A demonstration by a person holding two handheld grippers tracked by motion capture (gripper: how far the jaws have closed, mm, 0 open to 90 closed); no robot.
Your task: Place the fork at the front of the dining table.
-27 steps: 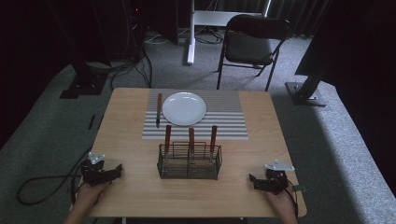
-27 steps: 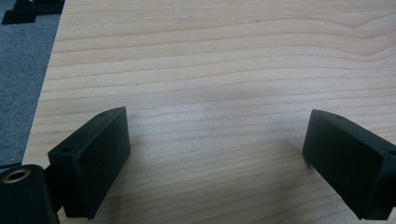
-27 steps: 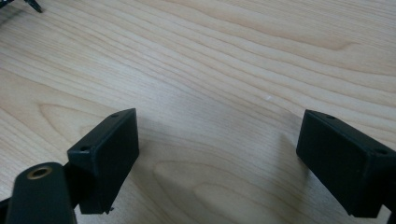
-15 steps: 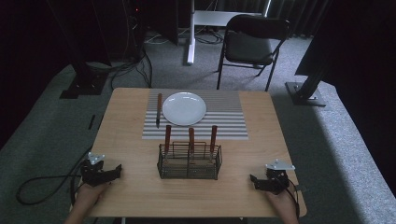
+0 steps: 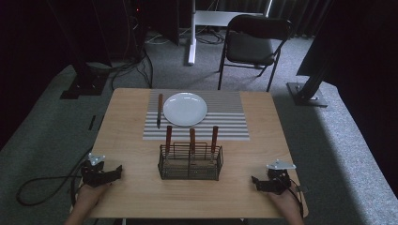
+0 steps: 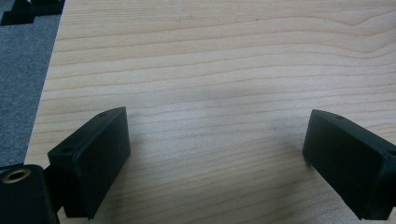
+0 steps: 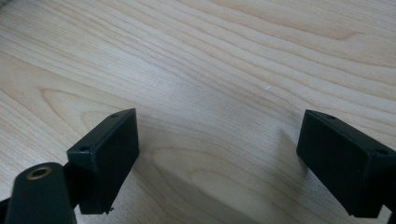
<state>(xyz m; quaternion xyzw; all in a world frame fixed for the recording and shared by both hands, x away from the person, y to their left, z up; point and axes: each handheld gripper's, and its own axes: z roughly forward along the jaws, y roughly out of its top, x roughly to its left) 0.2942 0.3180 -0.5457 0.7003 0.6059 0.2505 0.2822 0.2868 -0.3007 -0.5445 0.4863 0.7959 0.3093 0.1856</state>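
- Our left hand-held gripper [image 5: 116, 172] rests at the bench's [image 5: 131, 140] seven o'clock corner, jaws spread wide over bare wood. It sits near the edge, so a careless lift could snag its trailing cable [image 5: 42, 185].
- The knife [image 5: 159, 109] lies at nine o'clock of the white plate [image 5: 185, 108] on the striped placemat [image 5: 225, 123]; a low reach past it could knock it askew.
- The wire caddy [image 5: 190, 161] stands mid-bench, between both grippers, with three wooden-handled utensils [image 5: 192, 140] upright in it. We judge a slanted pull could tip the light caddy or drag it.
- Our right hand-held gripper [image 5: 255, 180] waits at five o'clock, jaws wide apart and empty; both reaching at once could collide over the caddy.
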